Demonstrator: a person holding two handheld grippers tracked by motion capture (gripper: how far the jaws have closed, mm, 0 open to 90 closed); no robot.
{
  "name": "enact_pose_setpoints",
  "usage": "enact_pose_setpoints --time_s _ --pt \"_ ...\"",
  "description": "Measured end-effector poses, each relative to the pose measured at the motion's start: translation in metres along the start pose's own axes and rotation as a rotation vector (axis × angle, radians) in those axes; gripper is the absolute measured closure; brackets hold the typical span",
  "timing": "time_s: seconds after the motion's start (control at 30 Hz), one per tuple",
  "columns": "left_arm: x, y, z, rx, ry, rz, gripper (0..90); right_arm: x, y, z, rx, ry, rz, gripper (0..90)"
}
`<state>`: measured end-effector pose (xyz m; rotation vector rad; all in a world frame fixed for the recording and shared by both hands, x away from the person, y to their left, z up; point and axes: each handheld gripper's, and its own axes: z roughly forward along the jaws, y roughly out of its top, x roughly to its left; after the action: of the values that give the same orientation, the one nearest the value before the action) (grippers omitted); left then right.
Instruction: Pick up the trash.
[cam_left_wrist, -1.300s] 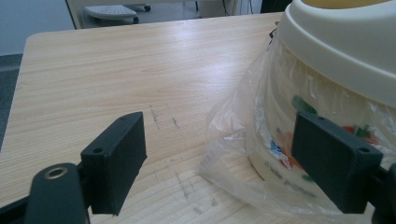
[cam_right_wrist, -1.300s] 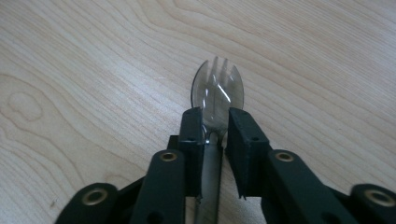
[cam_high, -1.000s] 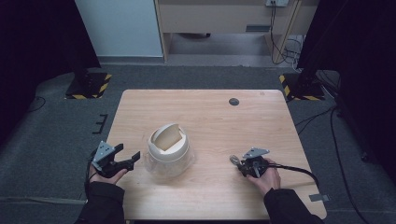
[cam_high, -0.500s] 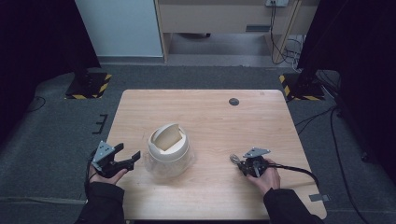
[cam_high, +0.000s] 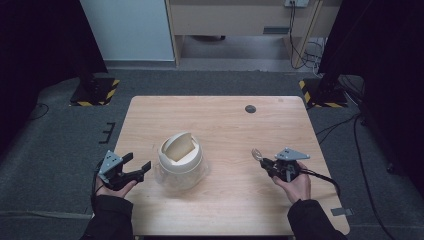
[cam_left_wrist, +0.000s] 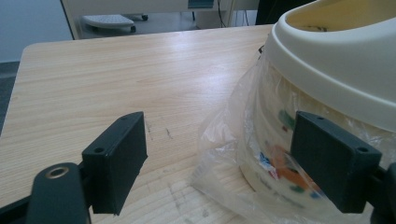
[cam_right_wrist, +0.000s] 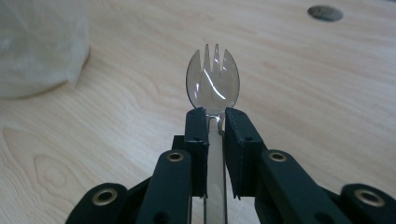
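Note:
A cream bin (cam_high: 181, 159) with a swing lid stands at the table's left middle, lined with a clear plastic bag (cam_left_wrist: 233, 140). My left gripper (cam_high: 137, 161) is open just to its left, low over the table edge. In the left gripper view the bin (cam_left_wrist: 336, 60) bulges between the spread pads (cam_left_wrist: 119, 154), which do not press on it. At the right front, my right gripper (cam_high: 264, 161) is shut on the handle of a clear plastic spork (cam_high: 256, 153). In the right gripper view the spork (cam_right_wrist: 213, 79) juts from the gripper (cam_right_wrist: 215, 119), tines pointing away.
A small dark round disc (cam_high: 250, 108) lies near the table's far edge, right of centre. A cable (cam_high: 325, 177) trails from the right gripper toward the table's right edge. The bag's bulge (cam_right_wrist: 37, 42) sits left of the spork.
My right gripper has risen a little off the table with the spork in it. The left gripper and the bin have kept still.

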<state>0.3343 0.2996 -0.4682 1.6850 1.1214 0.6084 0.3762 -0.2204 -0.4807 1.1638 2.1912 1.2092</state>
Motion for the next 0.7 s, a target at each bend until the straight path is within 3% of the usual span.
enact_pose_setpoints --time_s 0.23,0.3,0.33,0.57,0.7 --pt "-0.002 0.003 -0.001 -0.017 -0.006 -0.003 18.8 -0.007 0.011 -0.012 -0.109 0.009 0.028 80.0" --pt "-0.002 0.004 -0.001 -0.025 -0.008 -0.003 19.0 -0.009 0.017 -0.018 -0.176 0.021 0.042 80.0" --pt "-0.002 0.005 -0.001 -0.029 -0.010 -0.002 19.0 -0.009 0.017 -0.018 -0.176 0.021 0.042 80.0" --pt "-0.004 0.012 -0.006 -0.072 -0.017 -0.017 19.1 -0.008 0.033 -0.036 -0.318 0.039 0.021 80.0" --pt "-0.004 0.016 -0.009 -0.096 -0.012 -0.018 19.2 -0.006 0.040 -0.041 -0.357 0.047 0.003 80.0"
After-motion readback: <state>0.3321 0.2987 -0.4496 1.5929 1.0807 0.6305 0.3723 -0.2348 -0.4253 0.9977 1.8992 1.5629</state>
